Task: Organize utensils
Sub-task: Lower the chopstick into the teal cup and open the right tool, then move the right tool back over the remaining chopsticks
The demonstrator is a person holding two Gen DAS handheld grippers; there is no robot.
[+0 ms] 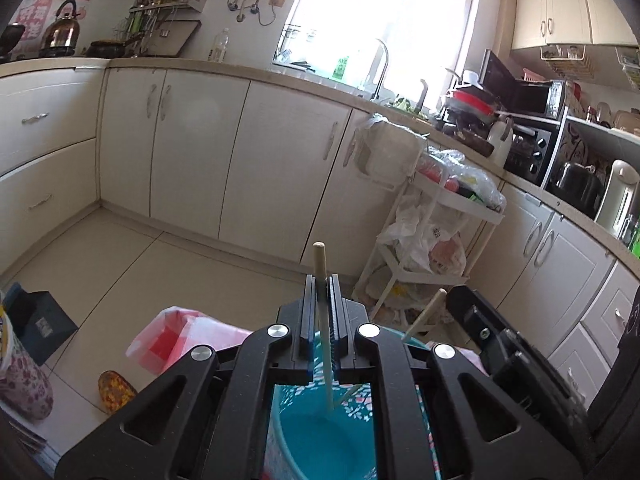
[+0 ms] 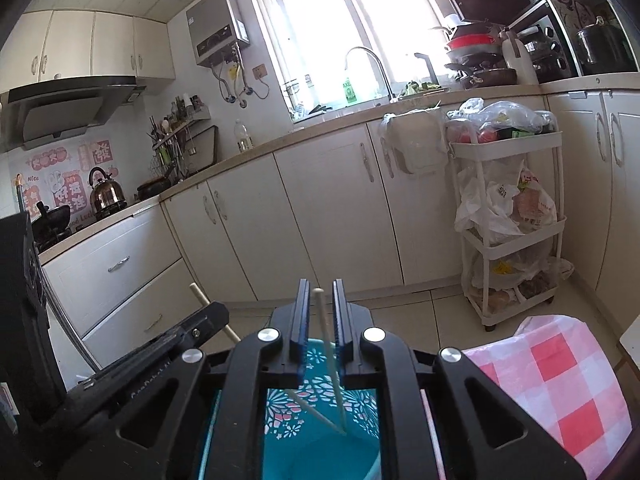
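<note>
My left gripper is shut on a pale wooden chopstick, whose lower end reaches into a teal holder with a white and pink flower pattern right under the fingers. My right gripper is open, with a second chopstick standing between its fingers, tip inside the same teal holder. The first chopstick shows at the left of the right wrist view, held by the other gripper. The second chopstick shows to the right in the left wrist view.
A red and white checked cloth lies beside the holder. A white trolley with bags stands by the cream cabinets. A blue box and a floral jar sit at the left.
</note>
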